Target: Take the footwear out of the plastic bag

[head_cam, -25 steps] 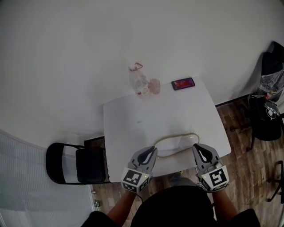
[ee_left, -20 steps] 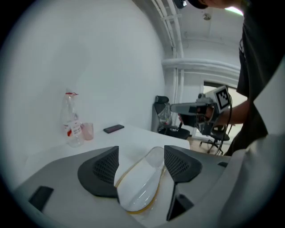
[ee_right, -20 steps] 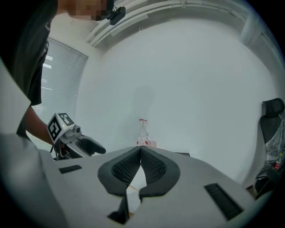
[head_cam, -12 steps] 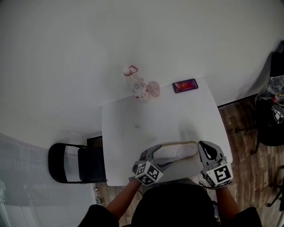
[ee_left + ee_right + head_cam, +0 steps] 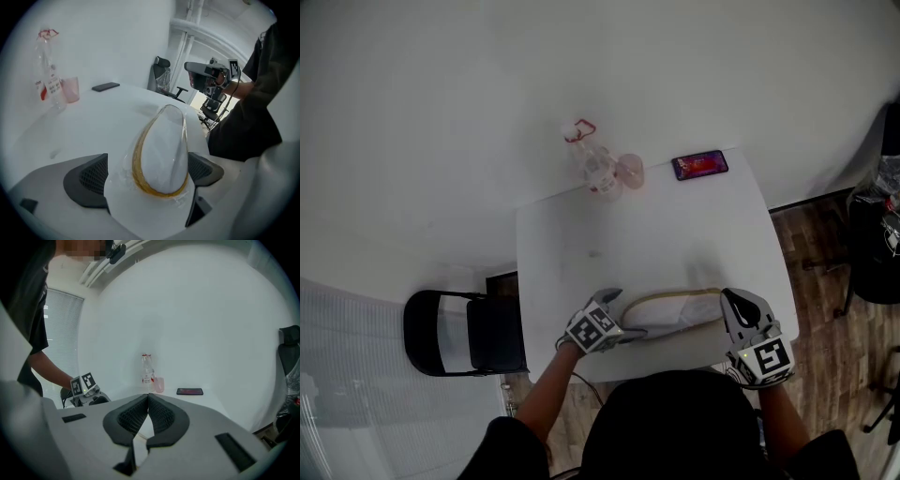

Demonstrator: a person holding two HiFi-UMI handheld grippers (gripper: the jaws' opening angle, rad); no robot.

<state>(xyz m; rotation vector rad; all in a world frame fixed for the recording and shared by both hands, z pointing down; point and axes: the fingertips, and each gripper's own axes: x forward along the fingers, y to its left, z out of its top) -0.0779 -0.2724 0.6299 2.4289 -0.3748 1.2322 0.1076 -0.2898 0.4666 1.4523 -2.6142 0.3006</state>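
Note:
A white slipper with a tan rim (image 5: 670, 305) (image 5: 161, 150) lies in a clear plastic bag (image 5: 675, 335) near the front edge of the white table (image 5: 581, 253). My left gripper (image 5: 626, 314) (image 5: 147, 171) points down over the slipper's left end. Its jaws have just been opening and now stand wide open, with the bagged slipper between the pads (image 5: 93, 174) and not squeezed. My right gripper (image 5: 732, 300) (image 5: 148, 397) is shut at the bag's right end, holding its thin film. The film hardly shows between the pads.
At the table's far edge stand a clear bottle (image 5: 595, 164) with a red cap loop, a pink cup (image 5: 628, 172) and a phone (image 5: 700, 165). A black folding chair (image 5: 464, 333) stands left of the table. Dark chairs and bags (image 5: 874, 244) crowd the right wall.
The left gripper has dropped to the table, tipped downward and opened around the slipper's left end. The right gripper has sunk a little and stayed shut at the bag's right end.

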